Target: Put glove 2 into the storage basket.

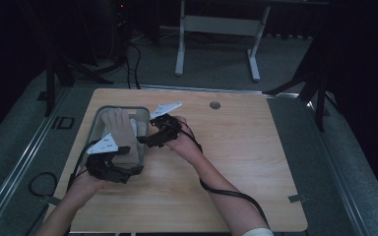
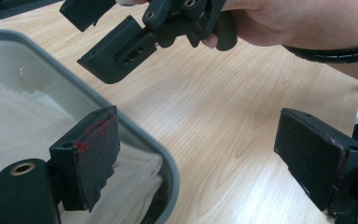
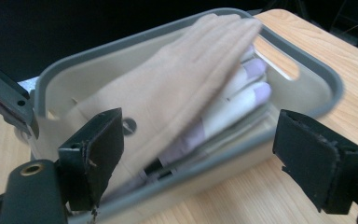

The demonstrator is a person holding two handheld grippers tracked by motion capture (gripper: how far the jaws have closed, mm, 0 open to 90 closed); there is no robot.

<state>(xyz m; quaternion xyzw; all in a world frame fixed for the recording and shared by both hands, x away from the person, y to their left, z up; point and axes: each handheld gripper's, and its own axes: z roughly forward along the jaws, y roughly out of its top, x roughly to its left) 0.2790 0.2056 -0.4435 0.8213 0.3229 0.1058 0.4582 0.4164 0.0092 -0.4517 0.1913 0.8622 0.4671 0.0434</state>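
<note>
Both forearms are reaching in from the near edge, the left gripper (image 1: 123, 160) and right gripper (image 1: 145, 140) angling toward each other and hovering close together, each with jaws spread wide, gripping nothing

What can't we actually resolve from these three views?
- Bin contents under the tan cloth: covered by it in the right gripper view; pale purple-tipped items blurred.
- Bin's near end, high view: hidden by the left gripper.
- White fabric, left gripper view: cut off by the frame edge.
</note>
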